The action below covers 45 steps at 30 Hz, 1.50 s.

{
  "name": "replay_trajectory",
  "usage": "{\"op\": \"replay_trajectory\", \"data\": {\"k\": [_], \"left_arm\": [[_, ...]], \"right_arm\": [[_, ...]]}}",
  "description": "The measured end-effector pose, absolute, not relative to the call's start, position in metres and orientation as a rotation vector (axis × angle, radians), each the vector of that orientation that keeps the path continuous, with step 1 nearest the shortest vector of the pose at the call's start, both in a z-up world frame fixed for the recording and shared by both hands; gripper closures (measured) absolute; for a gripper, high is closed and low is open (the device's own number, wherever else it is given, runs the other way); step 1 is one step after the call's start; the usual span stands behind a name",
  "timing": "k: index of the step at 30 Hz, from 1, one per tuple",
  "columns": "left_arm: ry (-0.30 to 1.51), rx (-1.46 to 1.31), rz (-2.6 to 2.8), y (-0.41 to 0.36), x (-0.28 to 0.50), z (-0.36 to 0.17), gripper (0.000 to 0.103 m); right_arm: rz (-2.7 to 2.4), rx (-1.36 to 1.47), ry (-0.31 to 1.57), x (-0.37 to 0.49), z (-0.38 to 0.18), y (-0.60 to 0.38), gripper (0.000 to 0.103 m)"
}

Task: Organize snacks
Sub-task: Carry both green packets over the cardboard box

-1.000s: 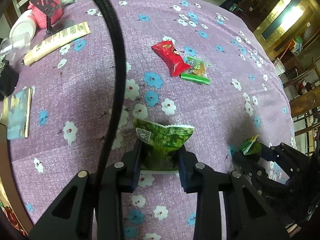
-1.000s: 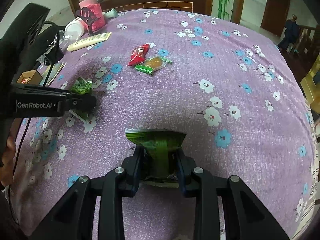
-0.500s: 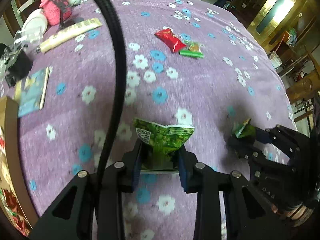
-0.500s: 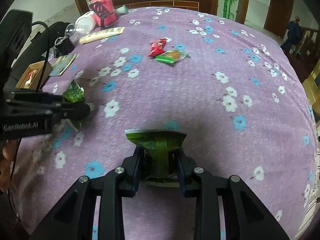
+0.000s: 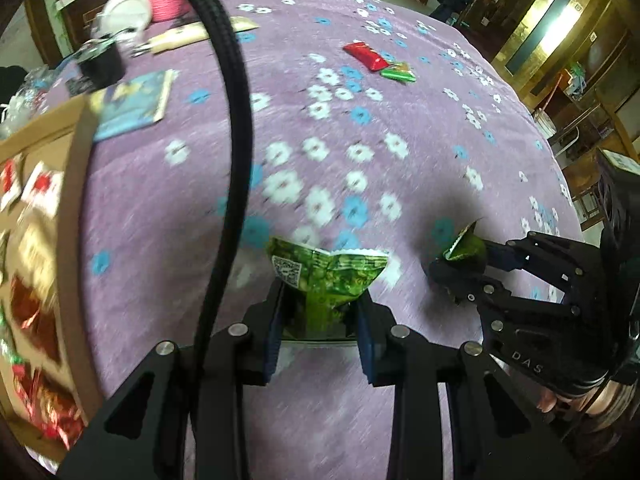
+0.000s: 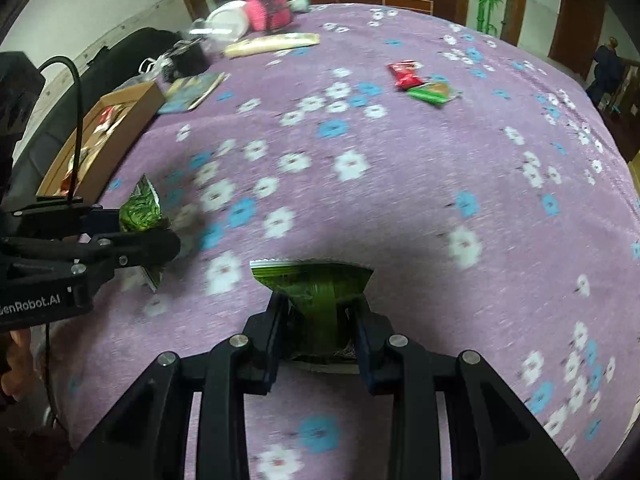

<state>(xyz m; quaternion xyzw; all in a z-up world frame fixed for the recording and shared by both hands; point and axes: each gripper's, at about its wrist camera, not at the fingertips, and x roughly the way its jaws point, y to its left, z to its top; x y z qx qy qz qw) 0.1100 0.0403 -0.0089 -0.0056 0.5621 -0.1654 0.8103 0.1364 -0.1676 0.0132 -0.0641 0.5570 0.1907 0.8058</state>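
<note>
- Cardboard box [image 5: 76, 208], table's left edge: already holds red and pale snack packs; judged the drop-off point.
- Left gripper [image 5: 320, 308]: jaws clamped on green snack pack [image 5: 332, 276], held above the cloth nr the table's near edge.
- Right gripper [image 6: 316, 316]: jaws closed on dark green pack [image 6: 316, 284], also off the cloth.
- Step in hand: carry phase, approx.; frames are motion-blurred.
- Next: bring each pack over the box, then release.
- Red pack [image 6: 406, 74] and green-edged pack [image 6: 432, 92], far side of table: not yet collected.

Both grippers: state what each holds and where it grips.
Left gripper pinches a green snack packet by its lower end; right gripper likewise pinches another green packet.
</note>
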Motion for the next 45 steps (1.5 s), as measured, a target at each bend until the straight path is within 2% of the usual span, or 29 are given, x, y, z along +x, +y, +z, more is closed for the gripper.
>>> {"op": "replay_trajectory", "data": {"k": [22, 45], "left_arm": [[1.132, -0.121, -0.298, 0.124, 0.072, 0.016, 0.069], [1.06, -0.194, 0.008, 0.265, 0.104, 0.033, 0.069]], "right_arm": [[0.599, -0.189, 1.182, 0.11, 0.034, -0.052, 0.072], [0.848, -0.319, 1.066, 0.146, 0.054, 0.11, 0.072]]}}
